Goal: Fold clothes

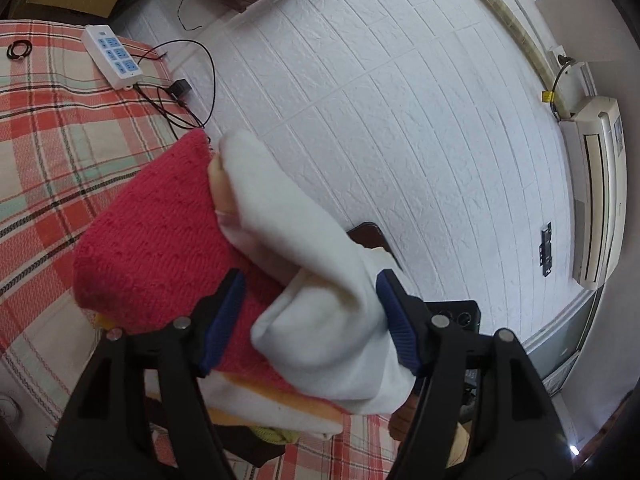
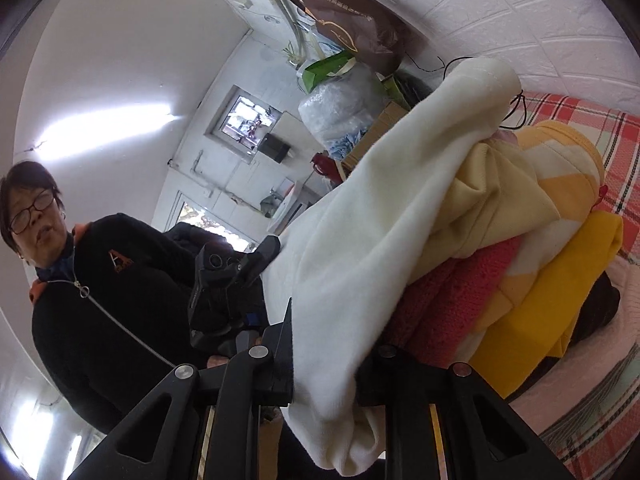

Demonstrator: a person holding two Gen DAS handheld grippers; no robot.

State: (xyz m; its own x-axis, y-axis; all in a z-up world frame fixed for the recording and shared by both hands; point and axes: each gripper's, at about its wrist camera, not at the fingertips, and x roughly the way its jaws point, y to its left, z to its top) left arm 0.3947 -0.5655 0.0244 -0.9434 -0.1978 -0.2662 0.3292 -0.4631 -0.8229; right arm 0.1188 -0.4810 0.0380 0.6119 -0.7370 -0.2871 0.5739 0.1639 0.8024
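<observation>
A white fleece garment (image 1: 320, 280) lies draped over a pile of folded clothes on the bed: a red knit sweater (image 1: 156, 240) and orange-and-cream pieces under it. My left gripper (image 1: 312, 320) has its jaws apart with the white garment and the pile's edge between the blue pads (image 1: 224, 320). In the right wrist view the same white garment (image 2: 380, 220) runs down between my right gripper's (image 2: 324, 364) jaws, which are shut on it. Beside it sit the red knit (image 2: 444, 304), a yellow garment (image 2: 560, 304) and a pale yellow one (image 2: 492, 196).
The bed has a red-and-green plaid cover (image 1: 52, 140). A white power strip (image 1: 112, 56) with black cables lies by the white brick wall (image 1: 400, 120). An air conditioner (image 1: 596, 188) hangs on the wall. A person in black (image 2: 100, 288) stands close, and bags (image 2: 352, 28) are piled beyond the bed.
</observation>
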